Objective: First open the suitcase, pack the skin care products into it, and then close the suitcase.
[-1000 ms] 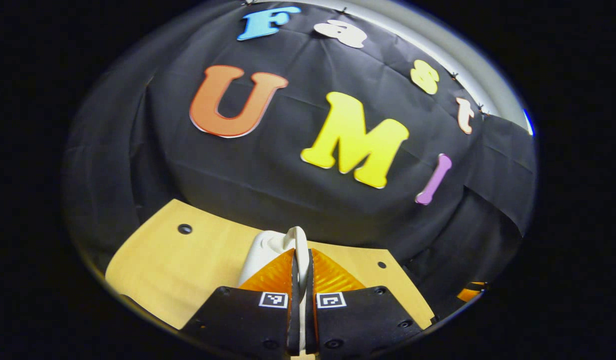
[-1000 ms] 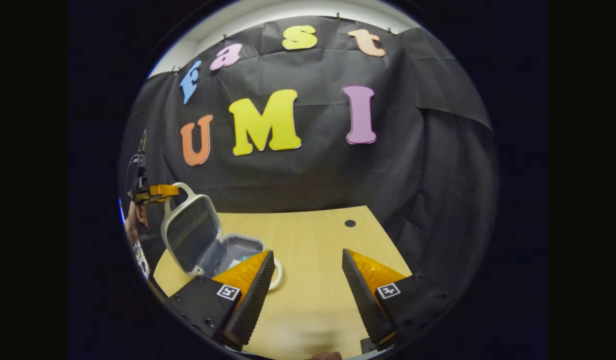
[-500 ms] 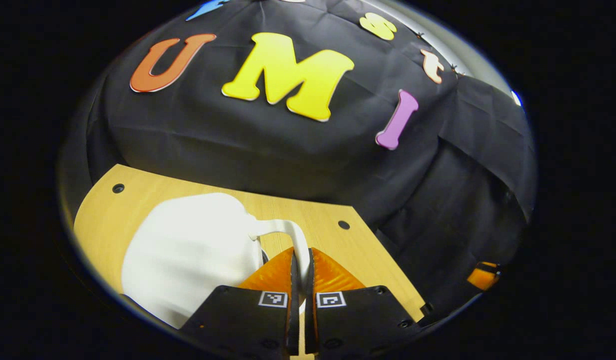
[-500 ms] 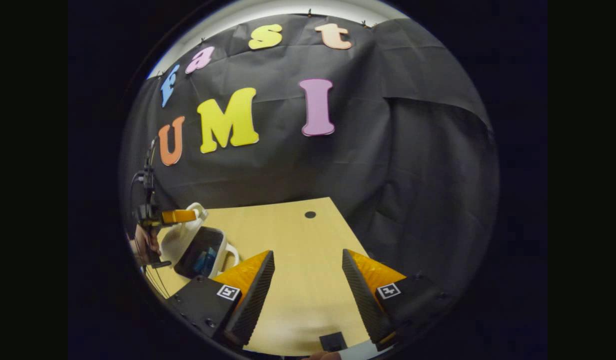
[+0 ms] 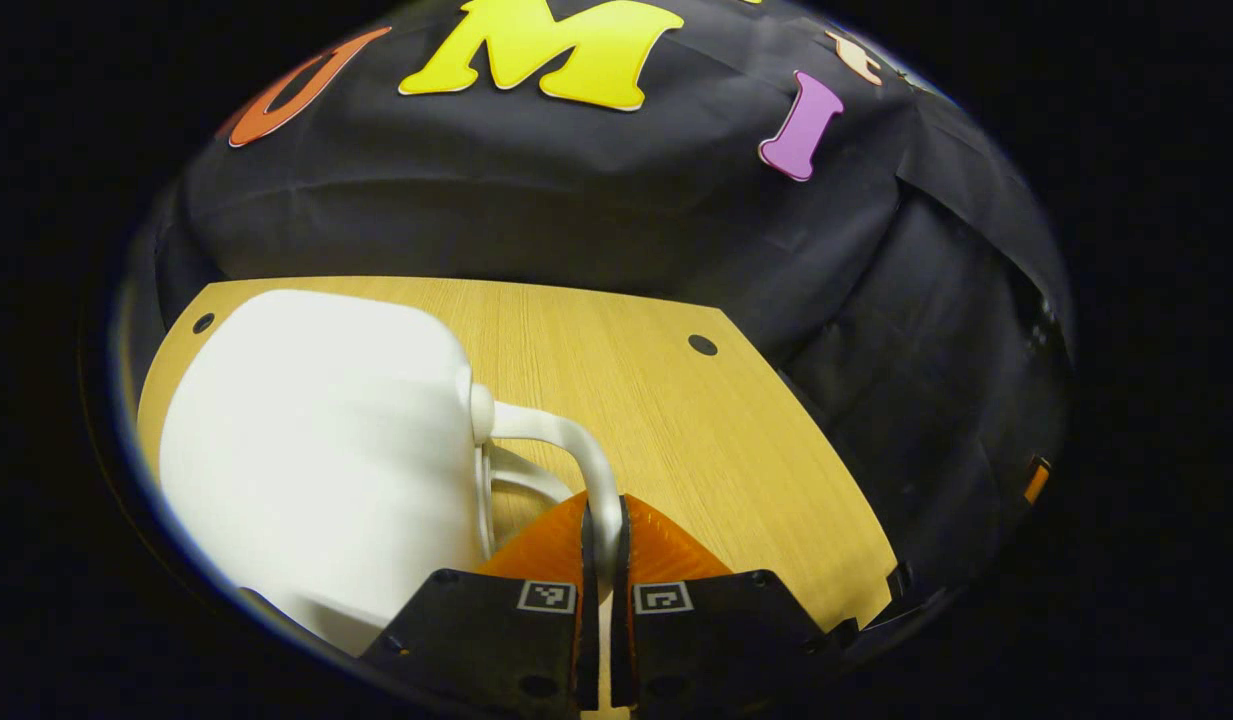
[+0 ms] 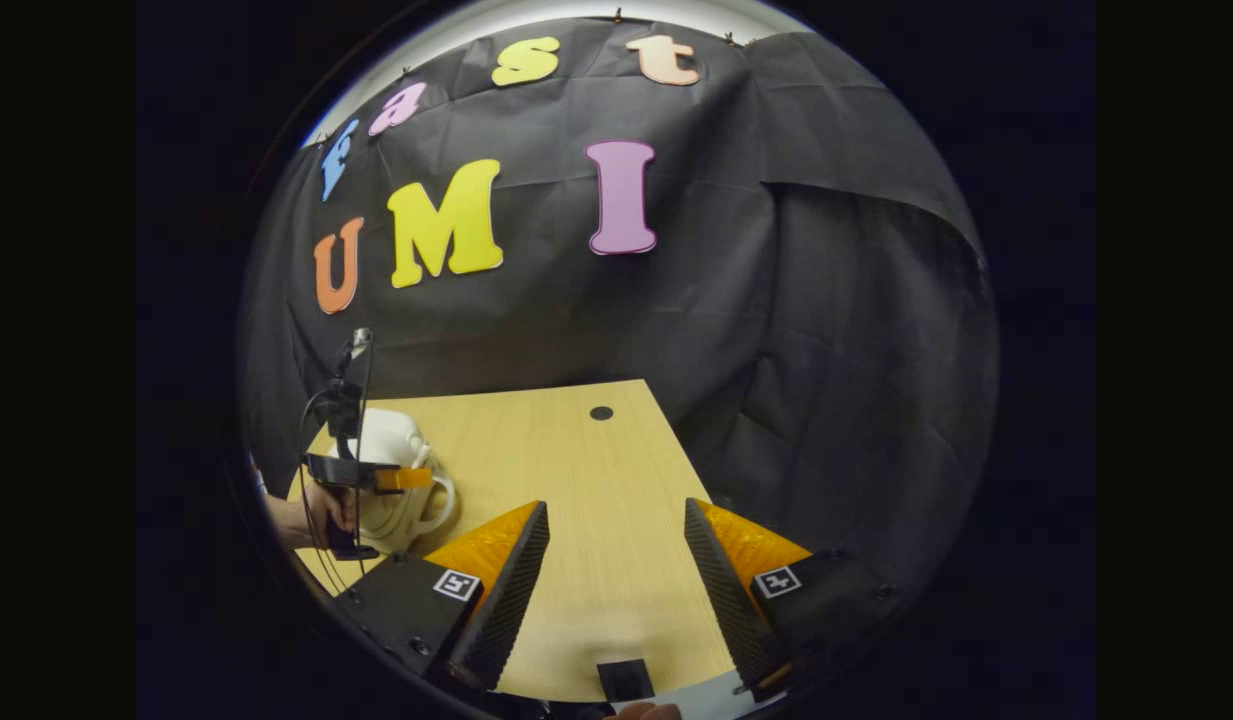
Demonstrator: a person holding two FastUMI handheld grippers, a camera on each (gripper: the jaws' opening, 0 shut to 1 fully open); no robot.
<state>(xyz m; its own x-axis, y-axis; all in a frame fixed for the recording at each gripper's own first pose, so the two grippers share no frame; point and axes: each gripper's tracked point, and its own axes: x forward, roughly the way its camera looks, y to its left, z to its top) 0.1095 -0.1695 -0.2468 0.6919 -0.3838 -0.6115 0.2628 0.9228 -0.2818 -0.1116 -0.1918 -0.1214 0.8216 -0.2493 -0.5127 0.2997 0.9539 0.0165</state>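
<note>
Left gripper view has the white suitcase (image 5: 316,450) lying closed on the desk (image 5: 676,430), ahead and to the left of the left gripper (image 5: 603,530). Its smooth shell is turned up, and its thin looped handle (image 5: 566,450) arches out from the right edge of the shell back toward the camera. The left gripper is clenched on that handle, one finger on each side of the loop with the handle pinched between them. A second white loop sits just beneath the first, close to the desk. To the right of the gripper the wooden desk runs bare to its angled edge, with a small dark hole (image 5: 702,345) near the far side.

Right gripper view takes the same grasp from the side and farther off: the suitcase (image 6: 391,480) sits far to the left of the right gripper (image 6: 616,545), with the left gripper (image 6: 401,478) lying across its handle and a hand (image 6: 321,510) holding the grip behind it. The right gripper hangs released, fingers spread wide over bare desk (image 6: 596,600), well apart from the case. A small dark block (image 6: 624,680) sits at the near desk edge between its fingers.
</note>
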